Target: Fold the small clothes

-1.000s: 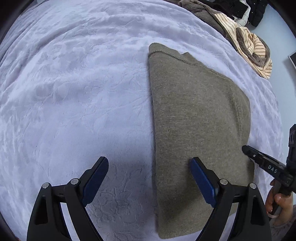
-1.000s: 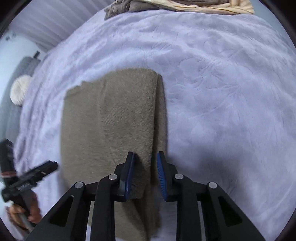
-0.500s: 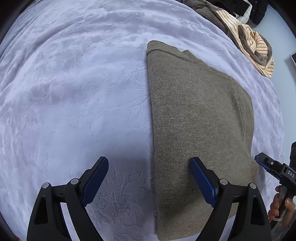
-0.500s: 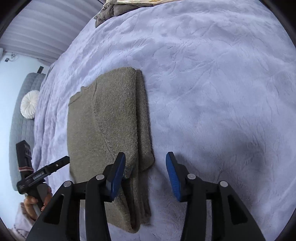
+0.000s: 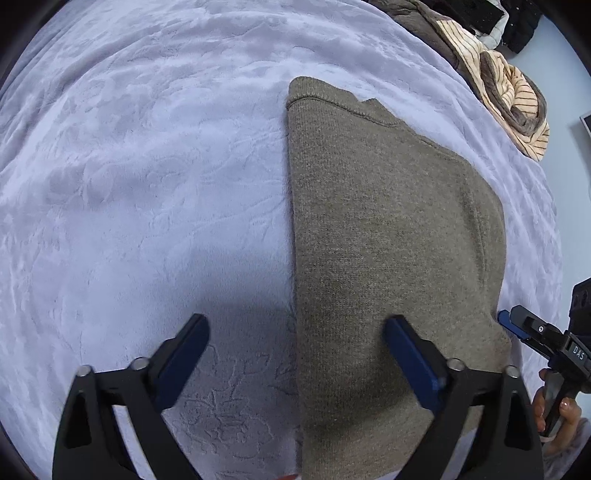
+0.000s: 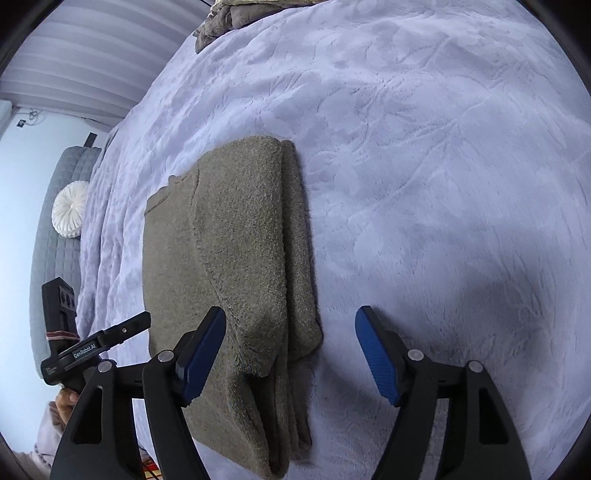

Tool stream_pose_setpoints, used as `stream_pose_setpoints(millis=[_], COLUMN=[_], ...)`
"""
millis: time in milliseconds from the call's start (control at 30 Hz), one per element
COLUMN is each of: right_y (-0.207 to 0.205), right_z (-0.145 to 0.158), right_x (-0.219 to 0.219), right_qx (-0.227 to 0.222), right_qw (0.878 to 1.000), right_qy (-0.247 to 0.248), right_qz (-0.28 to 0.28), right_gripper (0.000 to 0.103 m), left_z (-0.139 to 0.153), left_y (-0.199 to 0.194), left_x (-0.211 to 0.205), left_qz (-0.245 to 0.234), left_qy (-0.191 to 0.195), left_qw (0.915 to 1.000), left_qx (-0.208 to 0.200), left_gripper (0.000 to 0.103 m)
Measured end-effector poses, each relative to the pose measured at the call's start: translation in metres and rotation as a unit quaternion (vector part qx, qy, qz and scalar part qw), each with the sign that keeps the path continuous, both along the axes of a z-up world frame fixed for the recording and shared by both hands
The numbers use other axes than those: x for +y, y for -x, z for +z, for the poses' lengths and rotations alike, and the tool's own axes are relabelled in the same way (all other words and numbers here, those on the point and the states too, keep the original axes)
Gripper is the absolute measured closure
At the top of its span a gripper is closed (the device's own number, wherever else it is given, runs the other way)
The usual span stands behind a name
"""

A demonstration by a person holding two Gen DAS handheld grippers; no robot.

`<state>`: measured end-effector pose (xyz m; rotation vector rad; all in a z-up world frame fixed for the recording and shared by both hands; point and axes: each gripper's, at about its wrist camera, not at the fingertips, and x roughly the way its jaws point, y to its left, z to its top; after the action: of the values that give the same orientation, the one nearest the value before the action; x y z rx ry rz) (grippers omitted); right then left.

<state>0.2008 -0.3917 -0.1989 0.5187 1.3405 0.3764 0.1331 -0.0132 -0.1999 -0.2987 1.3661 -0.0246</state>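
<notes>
An olive-brown knit garment (image 5: 388, 240) lies folded lengthwise on the lavender bedspread (image 5: 147, 184). My left gripper (image 5: 299, 358) is open and empty, hovering over the garment's left folded edge near its close end. In the right wrist view the same garment (image 6: 229, 258) shows stacked layers along its right side. My right gripper (image 6: 291, 354) is open and empty, straddling that right edge near the close end. Each gripper shows in the other's view: the right one (image 5: 532, 332) and the left one (image 6: 96, 343).
A pile of clothes, one striped cream and brown (image 5: 509, 96), lies at the bed's far right corner, also seen in the right wrist view (image 6: 236, 18). A grey padded headboard with a round white cushion (image 6: 68, 210) stands left. The bedspread (image 6: 443, 166) spreads wide around the garment.
My right gripper has opened from nearly shut on the garment's edge to wide open and has pulled back. The garment lies flat. My left gripper stayed open and barely moved.
</notes>
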Motion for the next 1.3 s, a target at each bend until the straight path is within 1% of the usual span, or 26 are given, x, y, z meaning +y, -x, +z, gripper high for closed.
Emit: stream_pose_setpoints(millis=[67,200,300,367,433,467,533,633,733,833,900,1000,1033,1100,1233,1300], right_y=[-0.002,-0.004,-0.008,-0.010,-0.012,-0.014,-0.017,-0.022,-0.030,-0.038,-0.043,-0.049,-0.050,-0.053,-0.054,-0.051], right_z=[-0.002,-0.006,-0.007,-0.008,-0.009,-0.010,-0.012,-0.016,-0.022,-0.031,-0.034,-0.036,-0.038,-0.043,-0.046,-0.043], right_x=[0.001,0.002,0.003,0.001,0.000,-0.001,-0.003,-0.005,-0.002,0.005,0.011,0.023,0.027,0.035,0.039,0.040], right_qx=[0.004,0.009,0.011,0.010,0.012,0.013,0.018,0.023,0.029,0.043,0.044,0.042,0.044,0.045,0.048,0.047], right_qw=[1.000,1.000,1.000,1.000,1.000,1.000,0.999,0.998,0.997,0.995,0.993,0.990,0.988,0.988,0.988,0.989], right_qy=[-0.002,-0.003,-0.004,-0.005,-0.009,-0.013,-0.022,-0.045,-0.065,-0.073,-0.079,-0.099,-0.106,-0.107,-0.122,-0.118], right_qz=[0.002,0.010,0.015,0.017,0.020,0.020,0.019,0.020,0.036,0.056,0.070,0.094,0.100,0.105,0.086,0.075], right_gripper=[0.027,0.027,0.027,0.027,0.027,0.027,0.027,0.027,0.027,0.027,0.027,0.027,0.025,0.024,0.023,0.024], left_z=[0.002,0.002,0.000,-0.003,-0.010,-0.011,-0.012,-0.011,-0.017,-0.026,-0.030,-0.035,-0.036,-0.039,-0.039,-0.035], left_y=[0.001,-0.001,-0.005,-0.008,-0.010,-0.011,-0.011,-0.016,-0.025,-0.032,-0.036,-0.039,-0.040,-0.041,-0.040,-0.037], left_x=[-0.001,-0.004,-0.003,-0.001,0.001,0.002,0.001,-0.006,-0.015,-0.025,-0.032,-0.040,-0.041,-0.042,-0.039,-0.038], left_qz=[-0.004,-0.015,-0.021,-0.019,-0.022,-0.020,-0.021,-0.034,-0.047,-0.054,-0.056,-0.057,-0.056,-0.056,-0.052,-0.053], left_qy=[-0.009,-0.012,0.001,0.019,0.067,0.085,0.096,0.100,0.110,0.130,0.139,0.131,0.129,0.128,0.132,0.127], left_qw=[0.9999,0.9998,0.9997,0.9996,0.9974,0.9960,0.9951,0.9944,0.9928,0.9900,0.9886,0.9897,0.9900,0.9902,0.9899,0.9905], left_qx=[-0.010,-0.010,-0.009,-0.002,0.015,0.018,0.014,0.004,0.007,0.010,0.010,0.007,0.006,0.006,0.005,-0.007], left_gripper=[0.000,0.000,0.000,0.000,0.000,0.000,0.000,0.000,0.000,0.000,0.000,0.000,0.000,0.000,0.000,0.007])
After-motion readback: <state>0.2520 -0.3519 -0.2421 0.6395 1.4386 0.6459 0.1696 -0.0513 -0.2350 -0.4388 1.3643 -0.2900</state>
